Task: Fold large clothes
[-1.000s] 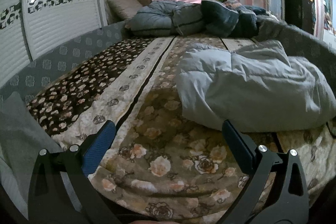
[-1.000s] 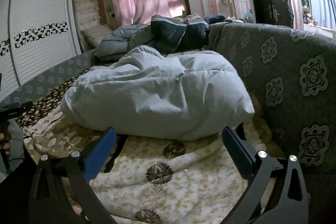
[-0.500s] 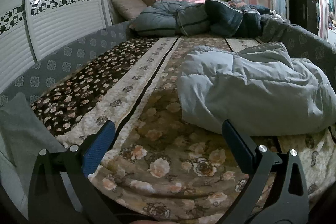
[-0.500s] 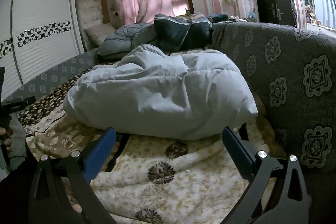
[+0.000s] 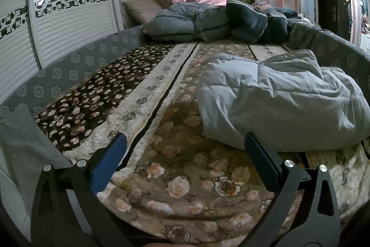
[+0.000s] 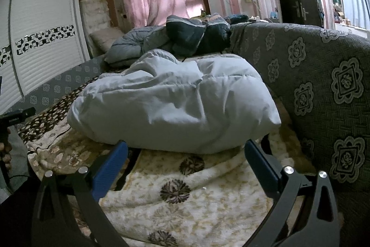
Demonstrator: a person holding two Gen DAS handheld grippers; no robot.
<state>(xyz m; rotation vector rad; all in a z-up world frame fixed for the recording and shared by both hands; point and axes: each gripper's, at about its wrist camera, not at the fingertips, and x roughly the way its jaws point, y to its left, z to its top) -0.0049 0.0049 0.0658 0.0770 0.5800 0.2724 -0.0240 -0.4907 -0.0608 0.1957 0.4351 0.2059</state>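
Note:
A pale blue puffy garment [image 5: 277, 98] lies crumpled on the right half of the floral bed cover [image 5: 185, 166]; it fills the middle of the right wrist view [image 6: 175, 105]. My left gripper [image 5: 185, 145] is open and empty, held above the near edge of the bed, left of the garment. My right gripper [image 6: 185, 149] is open and empty, just in front of the garment's near edge, not touching it.
Dark folded quilts and pillows [image 5: 219, 22] are piled at the far end. A grey patterned side panel [image 6: 323, 96] borders the bed on the right, another [image 5: 69, 71] on the left. A white wardrobe [image 5: 57, 15] stands left. A grey cloth [image 5: 20, 138] lies near left.
Both grippers have tilted up and moved slightly toward the bed; the garment looks a little nearer in both views. Nothing was grasped.

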